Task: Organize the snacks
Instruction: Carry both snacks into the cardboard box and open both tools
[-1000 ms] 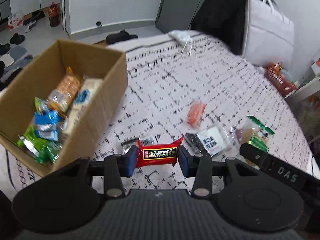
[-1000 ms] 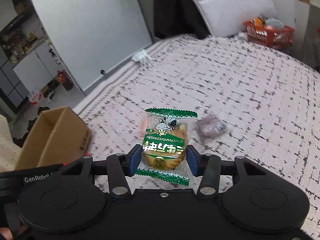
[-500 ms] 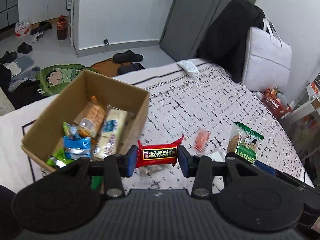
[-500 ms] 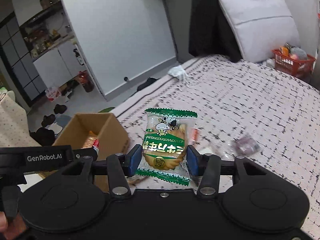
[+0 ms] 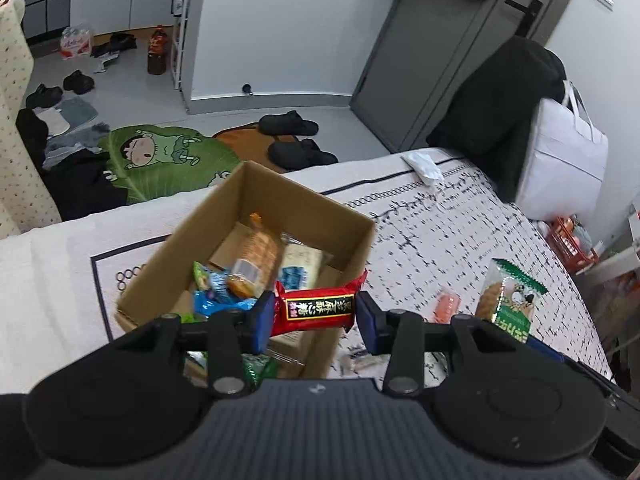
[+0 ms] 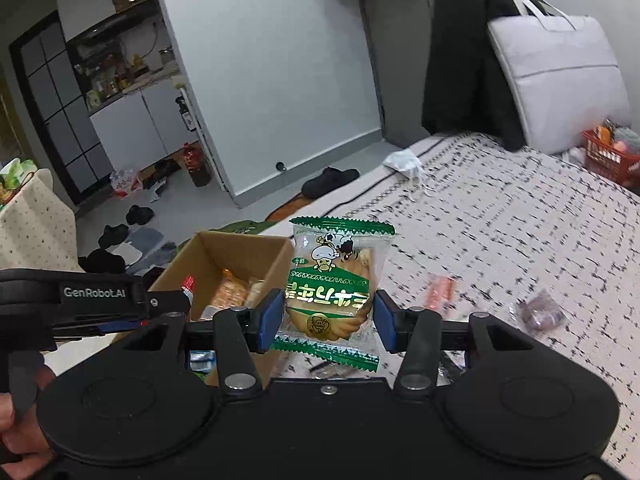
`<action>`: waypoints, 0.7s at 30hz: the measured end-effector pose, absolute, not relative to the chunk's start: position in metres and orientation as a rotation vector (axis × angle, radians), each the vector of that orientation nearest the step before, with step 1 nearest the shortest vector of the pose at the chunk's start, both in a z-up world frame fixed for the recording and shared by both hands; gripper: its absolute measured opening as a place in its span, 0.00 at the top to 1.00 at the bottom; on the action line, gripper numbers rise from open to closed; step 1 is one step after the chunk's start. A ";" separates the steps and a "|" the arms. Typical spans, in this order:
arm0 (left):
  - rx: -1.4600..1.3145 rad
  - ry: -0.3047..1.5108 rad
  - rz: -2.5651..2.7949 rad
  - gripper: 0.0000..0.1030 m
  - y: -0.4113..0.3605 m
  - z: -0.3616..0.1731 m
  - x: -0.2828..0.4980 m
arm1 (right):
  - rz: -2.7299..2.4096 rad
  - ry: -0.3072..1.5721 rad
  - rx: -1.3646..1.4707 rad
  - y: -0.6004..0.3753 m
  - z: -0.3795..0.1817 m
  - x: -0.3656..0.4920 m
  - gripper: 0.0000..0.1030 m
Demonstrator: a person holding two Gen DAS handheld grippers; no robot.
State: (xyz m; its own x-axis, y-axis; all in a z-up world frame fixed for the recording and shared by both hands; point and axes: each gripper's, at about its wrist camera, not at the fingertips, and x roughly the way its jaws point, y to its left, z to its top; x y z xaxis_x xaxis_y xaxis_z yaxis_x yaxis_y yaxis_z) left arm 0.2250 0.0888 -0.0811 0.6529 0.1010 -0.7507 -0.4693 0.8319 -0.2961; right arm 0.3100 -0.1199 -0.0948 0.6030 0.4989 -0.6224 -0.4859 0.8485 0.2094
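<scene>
My left gripper (image 5: 316, 314) is shut on a red snack bar (image 5: 318, 308) with black and gold lettering, held above the near right corner of an open cardboard box (image 5: 312, 208). Several wrapped snacks lie in the box, among them an orange cracker pack (image 5: 256, 260). My right gripper (image 6: 325, 320) is shut on a green-and-clear cookie packet (image 6: 334, 284), just right of the box (image 6: 236, 246). That packet (image 5: 510, 300) also shows at the right of the left wrist view. An orange snack (image 5: 448, 306) and a purple one (image 6: 540, 314) lie loose on the bed.
The box stands on a bed with a white, black-patterned cover (image 5: 460, 232). A white face mask (image 5: 424, 166) lies near its far edge. A white bag (image 5: 560, 160) and black garment stand behind. An orange basket (image 6: 608, 156) is at right. Slippers (image 5: 296, 140) lie on the floor.
Both grippers rose and swung left toward the box with their snacks still clamped. The box now sits directly ahead of the left gripper; more of the floor shows.
</scene>
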 end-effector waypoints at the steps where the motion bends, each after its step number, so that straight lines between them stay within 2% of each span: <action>1: -0.507 0.802 0.344 0.59 0.093 -0.082 0.224 | 0.574 0.726 0.016 -0.116 -0.095 0.310 0.54; 21: -0.623 0.872 0.401 0.55 0.164 -0.115 0.224 | 0.637 0.787 -0.061 -0.056 -0.117 0.305 0.54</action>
State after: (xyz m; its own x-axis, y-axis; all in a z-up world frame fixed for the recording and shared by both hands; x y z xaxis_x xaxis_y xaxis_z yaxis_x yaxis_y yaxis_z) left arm 0.2237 0.1638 -0.1151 0.5874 0.0760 -0.8058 -0.5626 0.7541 -0.3389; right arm 0.3049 -0.0563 -0.1169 0.5296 0.5114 -0.6768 -0.5552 0.8122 0.1792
